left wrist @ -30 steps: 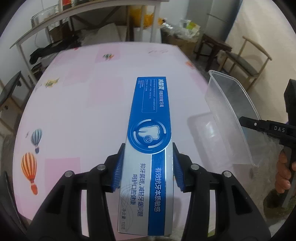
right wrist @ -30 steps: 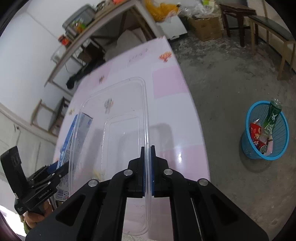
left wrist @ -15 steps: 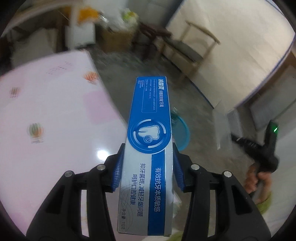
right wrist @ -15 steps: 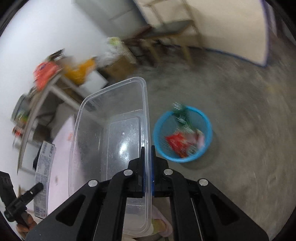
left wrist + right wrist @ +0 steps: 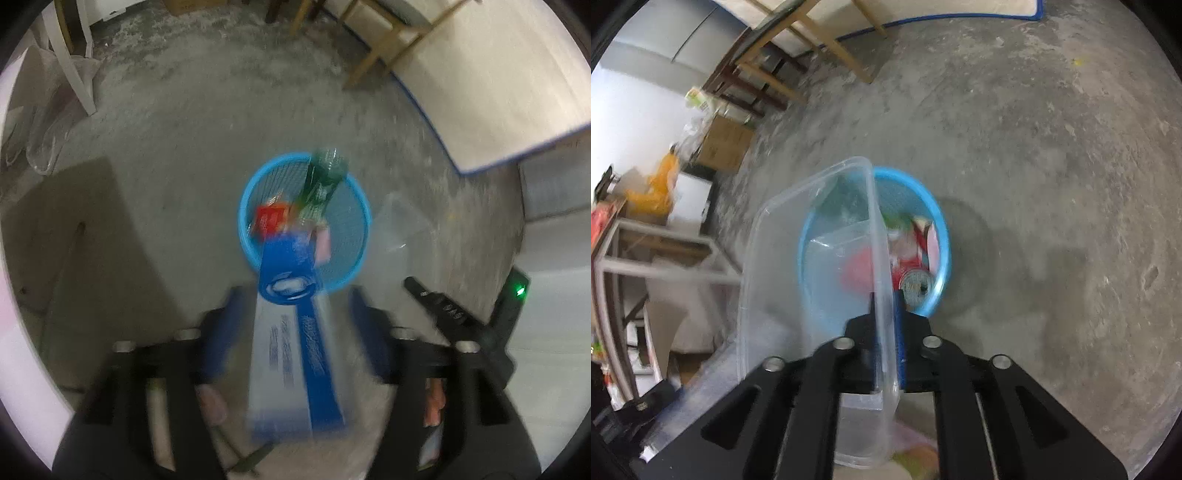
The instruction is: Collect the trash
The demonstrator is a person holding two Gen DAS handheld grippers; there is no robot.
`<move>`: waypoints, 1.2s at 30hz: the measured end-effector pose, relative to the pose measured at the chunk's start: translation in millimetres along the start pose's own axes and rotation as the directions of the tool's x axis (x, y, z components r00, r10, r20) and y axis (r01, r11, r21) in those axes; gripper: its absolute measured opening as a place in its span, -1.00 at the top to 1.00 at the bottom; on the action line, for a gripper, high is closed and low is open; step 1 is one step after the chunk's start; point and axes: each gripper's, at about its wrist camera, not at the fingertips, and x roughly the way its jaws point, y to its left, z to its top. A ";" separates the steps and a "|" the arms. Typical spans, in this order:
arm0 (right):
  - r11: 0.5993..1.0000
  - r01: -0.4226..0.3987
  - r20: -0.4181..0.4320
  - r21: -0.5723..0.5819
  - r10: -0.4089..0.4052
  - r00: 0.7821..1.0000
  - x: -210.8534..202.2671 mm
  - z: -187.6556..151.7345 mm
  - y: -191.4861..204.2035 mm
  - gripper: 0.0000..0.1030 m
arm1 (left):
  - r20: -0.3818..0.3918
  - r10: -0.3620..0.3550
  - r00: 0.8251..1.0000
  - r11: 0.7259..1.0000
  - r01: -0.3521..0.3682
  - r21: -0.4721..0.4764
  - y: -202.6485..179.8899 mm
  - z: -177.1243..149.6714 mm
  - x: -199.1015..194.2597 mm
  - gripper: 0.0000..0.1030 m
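The toothpaste box point(image 5: 291, 339) is a long blue and silver carton with a tooth logo in a ring and lines of printed text, pretty motion-blurred. It sits lower centre of the left wrist view, its far end over the near rim of the blue basket point(image 5: 248, 236). The left claw point(image 5: 291, 325) has just been opening: both blue pads stand clear of the carton's sides with visible gaps, so it's released, box loose between the jaws.

The other piece of trash is a clear plastic container point(image 5: 812, 266), rectangular, rounded corners, seen edge-on and tilted in the centre of the right wrist view, overlapping the left half of the basket point(image 5: 942, 236). The right claw point(image 5: 884, 332) has also just been opening, only a little; the container's rim is between the pads and I can't tell if they press on it.

The basket is round mesh plastic on the grey concrete floor point(image 5: 1052, 166). In it: a green bottle point(image 5: 325, 177) leaning on the far rim, a red wrapper point(image 5: 271, 219), something pink point(image 5: 323, 240) and a round can top point(image 5: 918, 286).

Both claws point steeply down at the basket. At the right edge of the left view, the right claw's black body point(image 5: 461, 317) with a green light
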 end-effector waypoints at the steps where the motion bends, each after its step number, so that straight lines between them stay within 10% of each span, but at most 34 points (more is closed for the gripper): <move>1: 1.000 0.004 0.006 -0.005 -0.004 1.000 10.6 6.3 3.2 0.03 | 0.033 -0.005 0.999 1.000 0.005 -0.018 -1.1 3.6 0.5 -0.42; 18: 0.979 -0.087 0.024 -0.187 0.093 0.995 -31.7 -45.6 0.3 -0.08 | 0.280 -0.064 0.958 0.998 0.056 0.037 21.6 -70.3 -112.3 -0.43; 25: 0.790 -0.131 0.096 -0.599 0.234 0.967 -151.6 -143.8 60.5 -0.67 | 0.462 0.003 0.887 0.998 -0.034 0.058 38.9 -166.5 -197.9 -0.70; 29: 0.642 -0.078 0.152 -0.763 0.294 0.944 -202.7 -214.6 86.5 -0.88 | 0.582 0.147 0.800 0.989 -0.132 -0.068 63.3 -236.3 -236.7 -0.83; 31: 0.583 -0.048 0.176 -0.811 0.321 0.931 -220.4 -248.7 97.5 -0.88 | 0.592 0.193 0.783 0.981 -0.149 -0.123 76.7 -259.6 -245.4 -0.84; 36: 0.535 0.008 0.223 -0.845 0.337 0.915 -241.8 -308.3 116.9 -0.88 | 0.562 0.376 0.737 0.920 -0.224 -0.322 107.3 -315.0 -251.8 -0.84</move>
